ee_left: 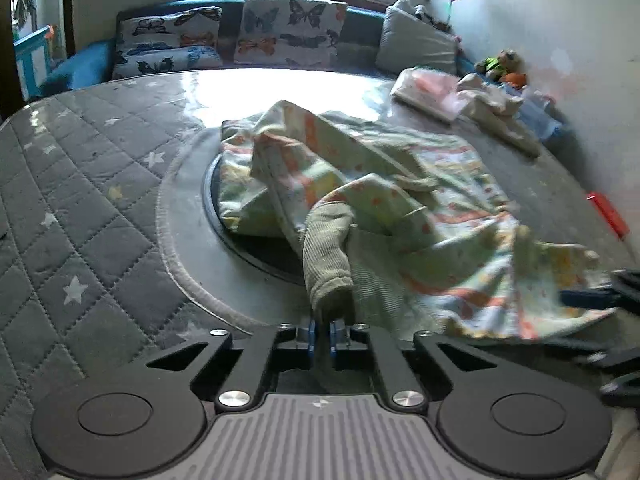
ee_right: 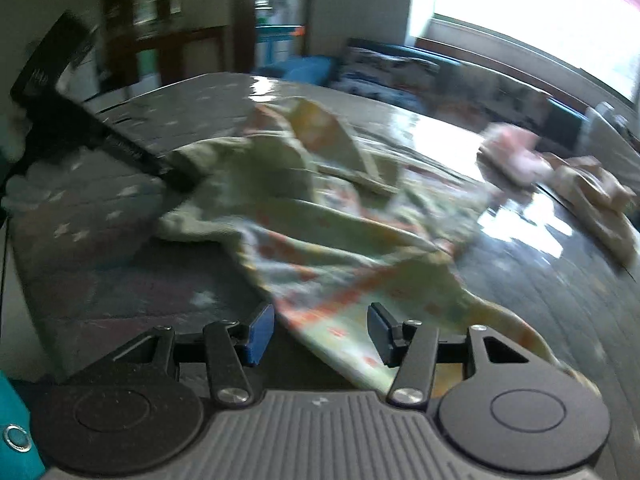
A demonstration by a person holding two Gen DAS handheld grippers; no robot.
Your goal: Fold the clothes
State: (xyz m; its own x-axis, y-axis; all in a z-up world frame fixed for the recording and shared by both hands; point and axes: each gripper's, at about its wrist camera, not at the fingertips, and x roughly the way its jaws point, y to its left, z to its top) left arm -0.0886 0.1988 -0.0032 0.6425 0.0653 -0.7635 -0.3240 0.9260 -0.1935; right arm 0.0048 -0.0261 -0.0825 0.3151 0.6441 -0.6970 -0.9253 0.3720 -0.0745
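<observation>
A crumpled pale-green garment (ee_left: 360, 184) with an orange and yellow print lies on the grey quilted surface. My left gripper (ee_left: 324, 336) is shut on its ribbed green cuff (ee_left: 328, 256), which stands up from the pads. In the right wrist view the same garment (ee_right: 320, 232) spreads ahead, blurred. My right gripper (ee_right: 320, 332) is open, its blue pads set apart with a hem of the garment lying between them and neither pad pressing on it. The left gripper (ee_right: 132, 156) shows there as a dark bar at the garment's left end. The right gripper (ee_left: 592, 298) is blurred at the left wrist view's right edge.
The star-patterned quilted mat (ee_left: 80, 200) covers the left side. Folded clothes (ee_left: 428, 92) and a beige garment (ee_left: 496, 108) lie at the back right, near soft toys (ee_left: 500, 66) and the wall. Butterfly cushions (ee_left: 288, 32) line the back. A red object (ee_left: 608, 214) lies at the right.
</observation>
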